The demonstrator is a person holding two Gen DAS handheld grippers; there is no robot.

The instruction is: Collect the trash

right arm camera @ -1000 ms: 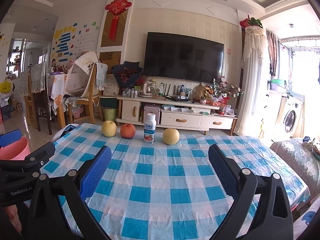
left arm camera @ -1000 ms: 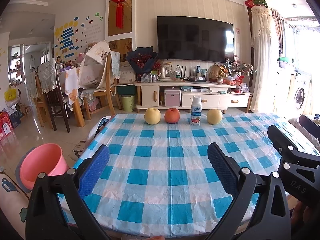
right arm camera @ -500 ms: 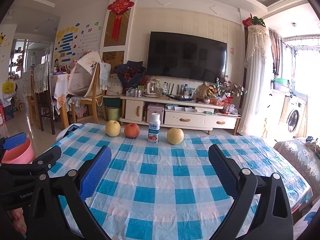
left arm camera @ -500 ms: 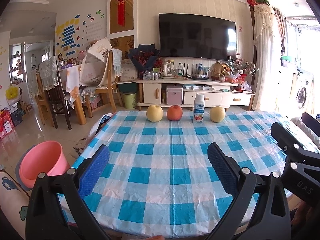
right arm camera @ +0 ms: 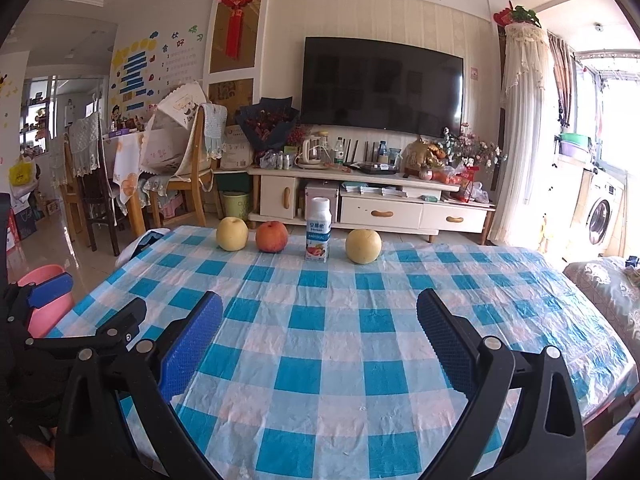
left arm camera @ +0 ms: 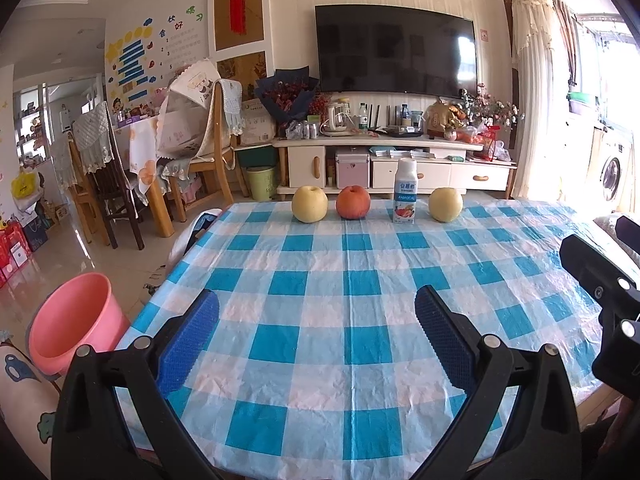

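Fruit flanked the milk bottle (left arm camera: 405, 192) at the table's (left arm camera: 360, 340) far edge, so you held both left gripper (left arm camera: 316, 342) and right gripper (right arm camera: 319, 342) spread wide, empty, well short; the pink bucket (left arm camera: 76, 320) waited beside the table.

Wall-mounted television (left arm camera: 395, 50) was dark | white TV cabinet (left arm camera: 396, 164) stood beneath | wooden chairs (left arm camera: 208, 136) at left | washing machine (left arm camera: 612, 172) at right

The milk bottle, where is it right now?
The small white milk bottle stands upright at the table's far edge, between the red apple and the right-hand yellow pear.
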